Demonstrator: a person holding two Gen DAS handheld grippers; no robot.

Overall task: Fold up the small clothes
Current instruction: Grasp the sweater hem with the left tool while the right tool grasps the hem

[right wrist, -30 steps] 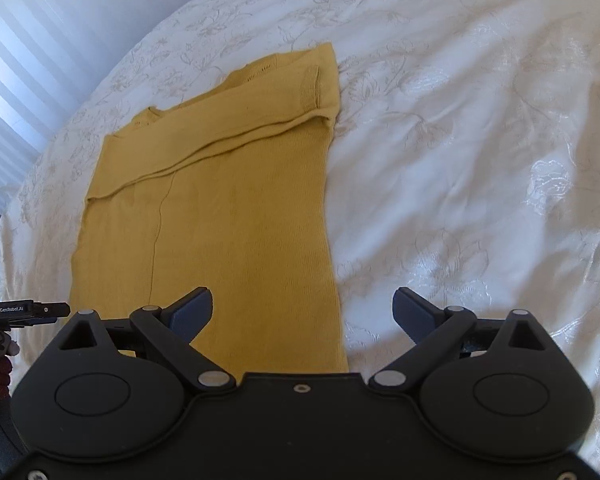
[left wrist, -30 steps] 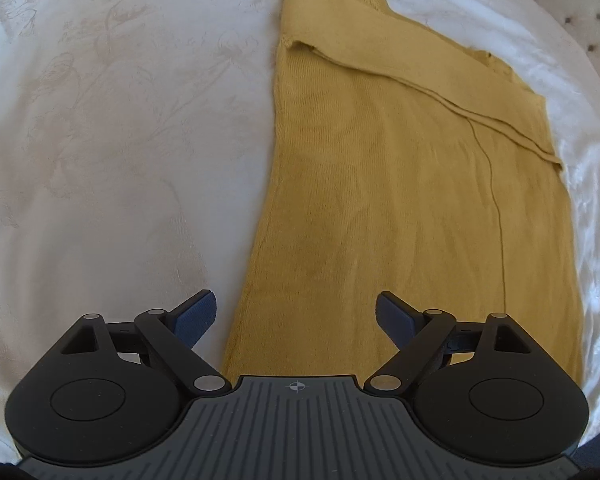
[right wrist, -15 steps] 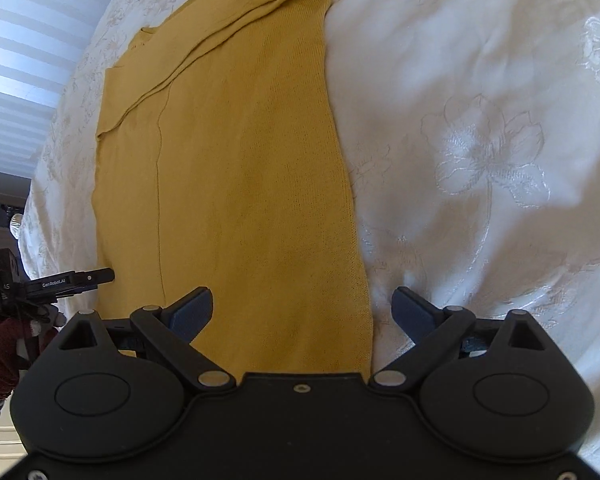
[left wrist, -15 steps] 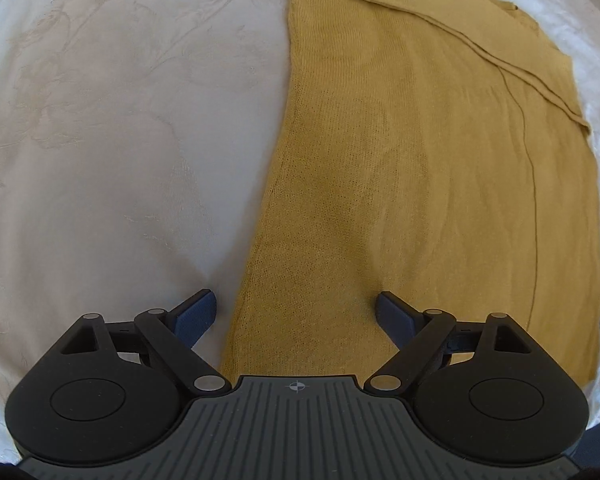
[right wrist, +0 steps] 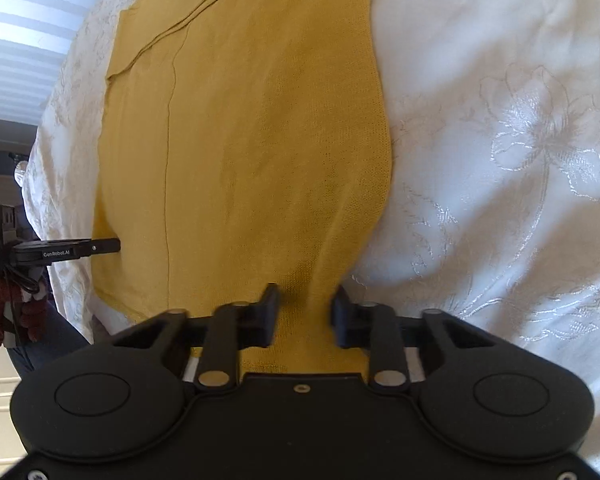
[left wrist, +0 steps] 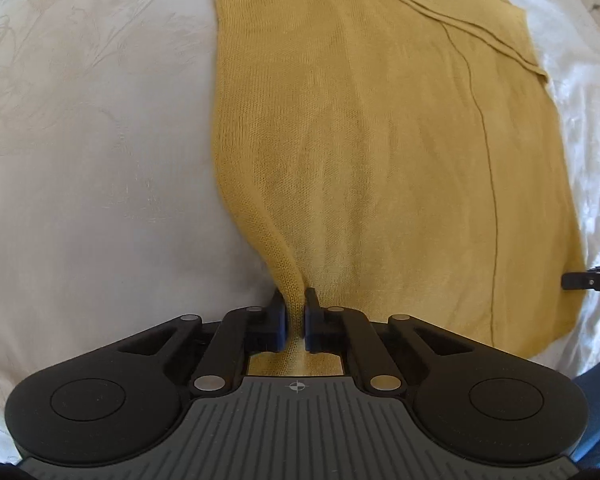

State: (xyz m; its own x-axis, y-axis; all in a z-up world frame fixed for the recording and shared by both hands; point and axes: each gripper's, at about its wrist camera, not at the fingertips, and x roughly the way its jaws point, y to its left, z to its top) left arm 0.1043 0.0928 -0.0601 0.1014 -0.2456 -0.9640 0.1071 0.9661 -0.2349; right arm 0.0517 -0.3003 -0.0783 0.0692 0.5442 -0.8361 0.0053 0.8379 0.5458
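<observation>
Because the yellow knit garment [left wrist: 380,152] is soft and limp, you hold its near hem corners, left gripper [left wrist: 294,322] pinched tight, right gripper [right wrist: 304,312] just closed on bunched cloth.

Bedroom at home: white floral bedspread [right wrist: 500,128], window blinds [right wrist: 24,32]

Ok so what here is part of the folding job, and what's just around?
In the job:
yellow knit top
left gripper, shut on its near hem, jaws just closed
right gripper, likewise

Just around:
white flowered bedspread
window blinds
</observation>
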